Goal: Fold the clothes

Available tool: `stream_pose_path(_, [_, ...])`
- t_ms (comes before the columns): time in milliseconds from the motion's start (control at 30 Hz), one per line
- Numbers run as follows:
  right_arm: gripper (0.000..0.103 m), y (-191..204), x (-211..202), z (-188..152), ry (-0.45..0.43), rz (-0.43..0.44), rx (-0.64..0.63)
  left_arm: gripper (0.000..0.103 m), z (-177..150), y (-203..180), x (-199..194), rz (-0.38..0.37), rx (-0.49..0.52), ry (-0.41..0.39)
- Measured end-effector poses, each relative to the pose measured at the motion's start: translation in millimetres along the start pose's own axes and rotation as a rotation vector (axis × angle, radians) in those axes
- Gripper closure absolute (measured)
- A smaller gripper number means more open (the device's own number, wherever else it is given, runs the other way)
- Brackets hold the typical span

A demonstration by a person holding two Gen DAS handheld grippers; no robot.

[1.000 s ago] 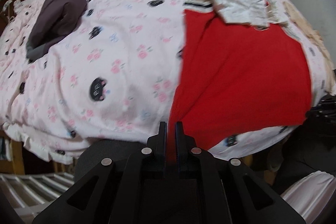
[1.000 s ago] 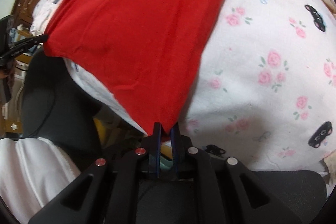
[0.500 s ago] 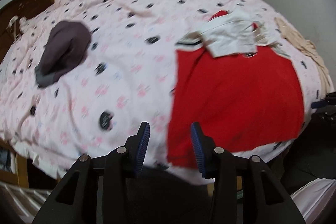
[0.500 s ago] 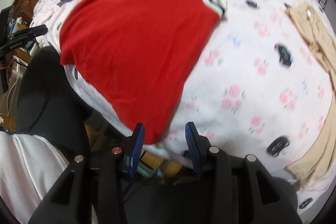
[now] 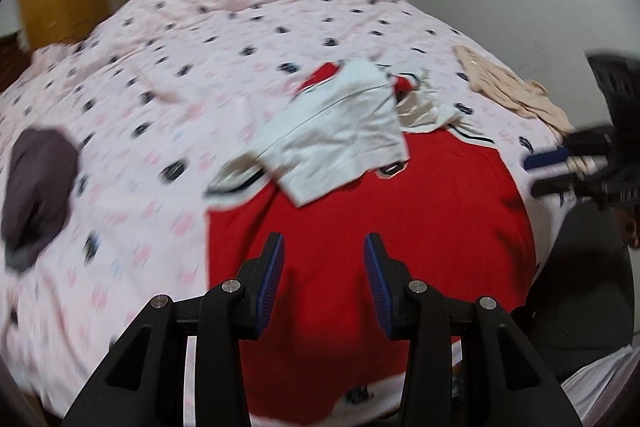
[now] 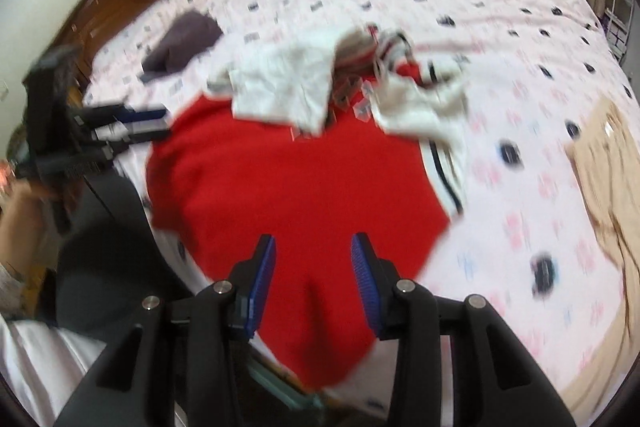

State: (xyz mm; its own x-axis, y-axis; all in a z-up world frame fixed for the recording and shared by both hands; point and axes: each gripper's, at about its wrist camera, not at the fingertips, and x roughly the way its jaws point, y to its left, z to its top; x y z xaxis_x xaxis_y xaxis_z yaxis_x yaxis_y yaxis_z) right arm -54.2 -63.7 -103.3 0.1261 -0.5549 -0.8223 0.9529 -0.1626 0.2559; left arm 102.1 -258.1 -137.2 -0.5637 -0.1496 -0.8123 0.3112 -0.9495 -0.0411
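Now both grippers' jaws gape wide and empty above the red shirt spread beneath them.

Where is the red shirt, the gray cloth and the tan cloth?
red shirt (image 5: 400, 211), left wrist view, middle of its red body
gray cloth (image 5: 38, 183), left wrist view, its middle
tan cloth (image 6: 604, 163), right wrist view, upper part

Both grippers, left gripper and right gripper, now gape wide, released from the red shirt hem (pinched a second ago), pulled back toward 6 o'clock.
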Motion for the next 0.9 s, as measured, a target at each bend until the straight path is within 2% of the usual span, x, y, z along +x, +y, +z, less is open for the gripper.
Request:
stream_pose_path(133, [0.063, -10.1, 8.1, 45.6, -0.048, 0.076, 0.048, 0.066, 22.4, 9.0, 27.5, -0.05, 0.042, 0.044])
stream_pose_path(267, [0.062, -23.6, 28.9, 81.8, -0.045, 0.12, 0.09, 0.066, 43.5, 18.3, 53.5, -0.103, 0.078, 0.085])
stream_pose_path(367, [0.061, -31.7, 49.4, 102.7, -0.02, 0.157, 0.123, 0.066, 45.0, 26.3, 58.6, -0.191, 0.069, 0.089])
stream_pose_path(467, [0.061, -36.4, 70.5, 115.2, 0.006, 0.173, 0.137, 0.066, 41.9, 33.3, 62.4, -0.228, 0.04, 0.077])
stream_pose_path(600, [0.061, -42.5, 93.6, 123.3, 0.039, 0.197, 0.167, 0.066, 41.7, 40.4, 66.2, -0.254, -0.01, 0.101])
stream_pose_path(733, [0.061, -41.9, 107.5, 123.2, 0.058, 0.229, 0.183, 0.066, 38.8, 43.2, 57.1, -0.265, -0.01, 0.101])
stream_pose_path(800, [0.065, -39.8, 111.5, 123.5, 0.061, 0.235, 0.18, 0.066, 36.0, 46.0, 61.3, -0.271, -0.021, 0.116])
stream_pose_path(833, [0.074, -38.3, 112.9, 124.1, 0.064, 0.236, 0.174, 0.066, 34.6, 47.7, 64.7, -0.277, -0.031, 0.126])
stream_pose_path(867, [0.09, -36.8, 114.3, 124.7, 0.066, 0.237, 0.168, 0.066, 33.2, 49.4, 68.2, -0.284, -0.041, 0.136])
stream_pose_path(900, [0.097, -35.1, 115.3, 125.8, 0.068, 0.238, 0.162, 0.066, 32.1, 50.8, 71.6, -0.289, -0.051, 0.144])
